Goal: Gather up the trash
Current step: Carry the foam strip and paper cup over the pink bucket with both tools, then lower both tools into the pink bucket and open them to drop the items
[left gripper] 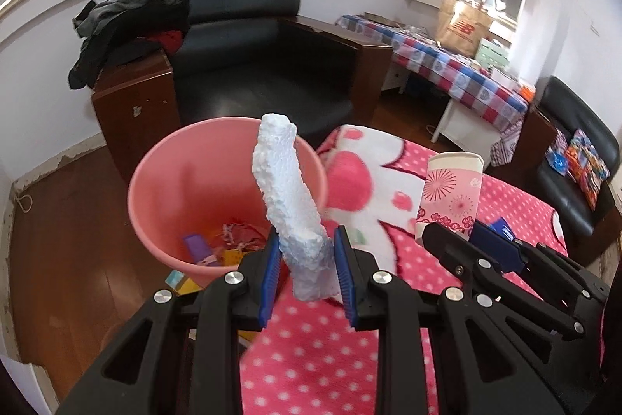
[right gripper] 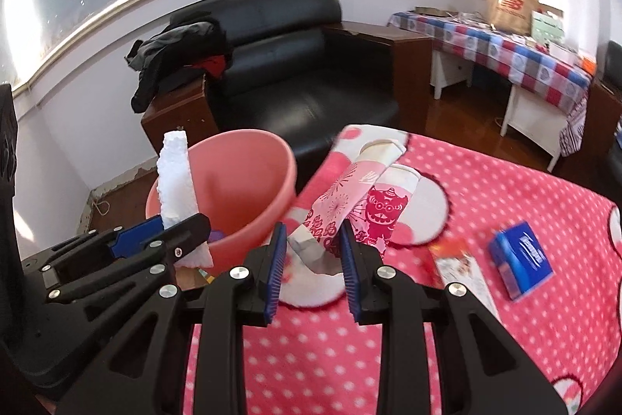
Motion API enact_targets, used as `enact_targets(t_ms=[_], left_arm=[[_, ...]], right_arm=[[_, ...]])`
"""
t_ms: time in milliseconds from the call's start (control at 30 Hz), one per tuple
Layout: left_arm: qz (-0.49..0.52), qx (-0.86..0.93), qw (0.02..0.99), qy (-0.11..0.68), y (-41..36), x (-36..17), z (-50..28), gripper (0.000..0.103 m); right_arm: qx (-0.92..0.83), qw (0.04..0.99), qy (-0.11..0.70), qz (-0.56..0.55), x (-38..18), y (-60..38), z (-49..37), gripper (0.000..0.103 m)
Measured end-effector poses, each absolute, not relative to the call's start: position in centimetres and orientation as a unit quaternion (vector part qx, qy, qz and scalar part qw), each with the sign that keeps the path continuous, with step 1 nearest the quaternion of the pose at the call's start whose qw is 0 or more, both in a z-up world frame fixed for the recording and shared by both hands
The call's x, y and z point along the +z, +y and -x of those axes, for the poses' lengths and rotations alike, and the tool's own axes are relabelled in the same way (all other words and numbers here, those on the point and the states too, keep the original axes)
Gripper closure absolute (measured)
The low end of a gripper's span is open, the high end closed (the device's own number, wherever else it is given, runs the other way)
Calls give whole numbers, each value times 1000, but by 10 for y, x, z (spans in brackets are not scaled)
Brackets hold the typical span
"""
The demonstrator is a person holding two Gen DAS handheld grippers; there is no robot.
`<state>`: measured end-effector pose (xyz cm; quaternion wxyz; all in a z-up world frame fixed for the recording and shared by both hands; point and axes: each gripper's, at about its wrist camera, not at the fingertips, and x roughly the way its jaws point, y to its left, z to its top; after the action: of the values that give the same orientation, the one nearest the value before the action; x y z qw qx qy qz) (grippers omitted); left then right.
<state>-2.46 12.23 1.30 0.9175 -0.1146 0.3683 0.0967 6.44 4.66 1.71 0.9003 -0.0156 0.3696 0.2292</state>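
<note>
My left gripper (left gripper: 307, 255) is shut on a long white foam piece (left gripper: 285, 189) that stands up over the near rim of the pink bin (left gripper: 175, 181). The bin holds several paper scraps and small boxes. My right gripper (right gripper: 314, 251) is shut on a crushed pink paper cup (right gripper: 342, 197), held above the pink polka-dot blanket (right gripper: 505, 189) just right of the bin (right gripper: 248, 181). The right gripper (left gripper: 462, 232) with the cup (left gripper: 451, 193) shows in the left wrist view. The left gripper (right gripper: 171, 232) with the foam (right gripper: 177, 181) shows in the right wrist view.
A second paper cup with a red lion print (right gripper: 388, 209), a blue box (right gripper: 521, 261) and a flat printed packet (right gripper: 462, 267) lie on the blanket. A black armchair (left gripper: 264, 65) with clothes (left gripper: 124, 22) stands behind the bin. A checked-cloth table (left gripper: 447, 61) stands at right.
</note>
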Motion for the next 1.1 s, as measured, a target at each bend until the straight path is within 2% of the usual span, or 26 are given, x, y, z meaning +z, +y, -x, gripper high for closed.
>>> enact_targets(t_ms=[467,733,1100], left_arm=[[137,138,909,369,212,-1,7,76],[164,125,892,402,268,-19,-10,76],[168,98,874,444,282,-49,-33,76]], right_arm=[[270,885,375,64,9,139,-101,75],[287,863,407,84,-10,186,-130,75],[275,843,449,109,-45,208,-140,75]])
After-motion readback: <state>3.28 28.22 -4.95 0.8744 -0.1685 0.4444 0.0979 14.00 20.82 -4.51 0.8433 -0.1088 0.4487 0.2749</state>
